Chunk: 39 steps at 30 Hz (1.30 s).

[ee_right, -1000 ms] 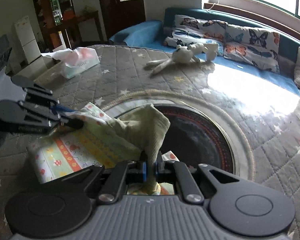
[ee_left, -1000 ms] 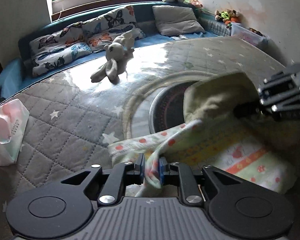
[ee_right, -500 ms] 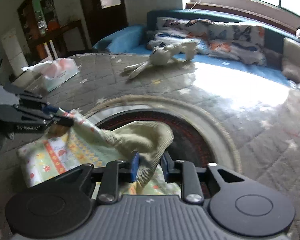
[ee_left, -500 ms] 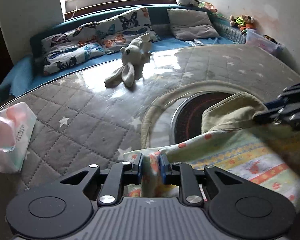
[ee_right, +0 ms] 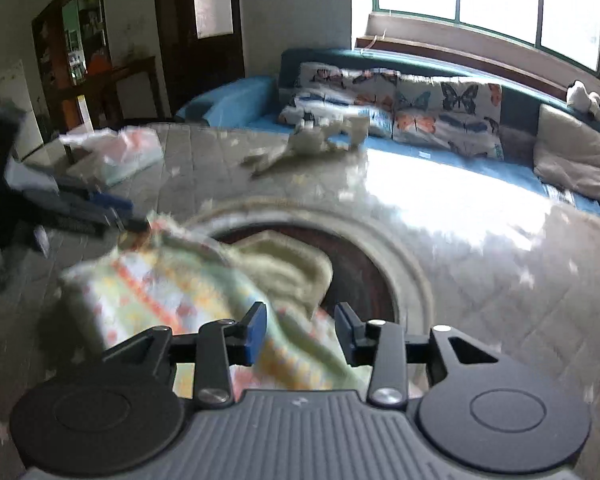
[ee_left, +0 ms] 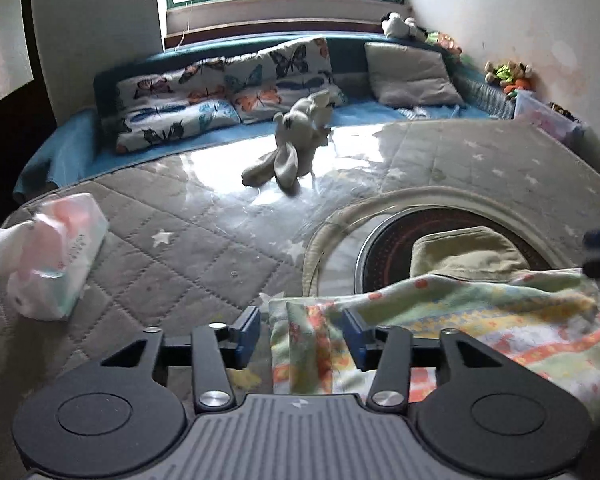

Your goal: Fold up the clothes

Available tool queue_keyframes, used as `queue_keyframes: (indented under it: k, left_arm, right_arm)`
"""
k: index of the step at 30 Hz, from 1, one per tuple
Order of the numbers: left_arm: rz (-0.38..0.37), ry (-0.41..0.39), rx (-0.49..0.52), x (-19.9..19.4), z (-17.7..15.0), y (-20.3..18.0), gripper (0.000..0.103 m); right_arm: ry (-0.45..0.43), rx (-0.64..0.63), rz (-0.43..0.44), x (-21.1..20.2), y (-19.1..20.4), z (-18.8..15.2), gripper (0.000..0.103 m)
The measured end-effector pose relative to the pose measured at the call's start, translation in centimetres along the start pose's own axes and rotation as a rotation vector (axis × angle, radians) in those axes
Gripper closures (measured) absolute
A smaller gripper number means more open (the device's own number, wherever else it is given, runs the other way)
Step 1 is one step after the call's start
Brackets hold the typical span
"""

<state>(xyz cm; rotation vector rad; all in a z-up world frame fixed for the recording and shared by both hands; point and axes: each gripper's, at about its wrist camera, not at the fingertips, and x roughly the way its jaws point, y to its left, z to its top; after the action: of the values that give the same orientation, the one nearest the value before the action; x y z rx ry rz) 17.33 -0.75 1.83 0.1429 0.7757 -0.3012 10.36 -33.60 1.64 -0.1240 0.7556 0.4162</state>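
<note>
A small printed garment (ee_left: 480, 320) with orange, yellow and green patterns lies folded on the quilted table, its olive-green lining (ee_left: 464, 254) showing at the far edge. My left gripper (ee_left: 302, 334) is open, its blue pads either side of a bunched corner of the cloth without pinching it. In the right wrist view the same garment (ee_right: 172, 292) lies blurred in front of my right gripper (ee_right: 300, 332), which is open over its near edge. The left gripper's fingers (ee_right: 100, 204) show at the left of that view.
A grey quilted cover (ee_left: 180, 248) with stars spreads over the table, with a round dark inset (ee_left: 384, 248) under the garment's far end. A tissue pack (ee_left: 56, 252) sits at the left, a grey plush rabbit (ee_left: 296, 144) farther back, and butterfly cushions (ee_left: 228, 92) line the bench.
Both grippers have opened and let go of the garment, which has dropped flat onto the table. Both have drawn back and tilted up a little.
</note>
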Motion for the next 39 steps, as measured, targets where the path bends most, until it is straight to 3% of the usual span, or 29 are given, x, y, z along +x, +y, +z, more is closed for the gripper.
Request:
queue_keyframes:
  k: [8, 13, 21, 29, 33, 39]
  left_arm:
    - [-0.052, 0.042, -0.042, -2.5, -3.6, 0.1, 0.048]
    - [-0.085, 0.097, -0.089, -2.0, -5.6, 0.7, 0.049]
    - [-0.158, 0.115, -0.073, -2.9, -6.5, -0.2, 0.061]
    - [-0.232, 0.152, -0.012, -6.2, -9.5, -1.9, 0.061]
    - [-0.223, 0.16, 0.01, -8.0, -10.7, -2.1, 0.059]
    - [-0.167, 0.074, 0.046, -10.5, -9.5, -2.3, 0.058]
  right_arm:
    - [0.051, 0.022, -0.028, 1.6, 0.5, -3.7, 0.067]
    - [0.06, 0.073, -0.056, 2.6, -0.8, -4.3, 0.082]
    - [0.062, 0.012, -0.076, 2.5, -0.1, -4.7, 0.081]
    - [0.094, -0.076, -0.075, 1.1, 0.6, -5.2, 0.081]
    - [0.085, -0.111, -0.101, -0.6, 1.4, -5.9, 0.081]
    - [0.015, 0.031, -0.124, -2.9, -0.9, -5.7, 0.081]
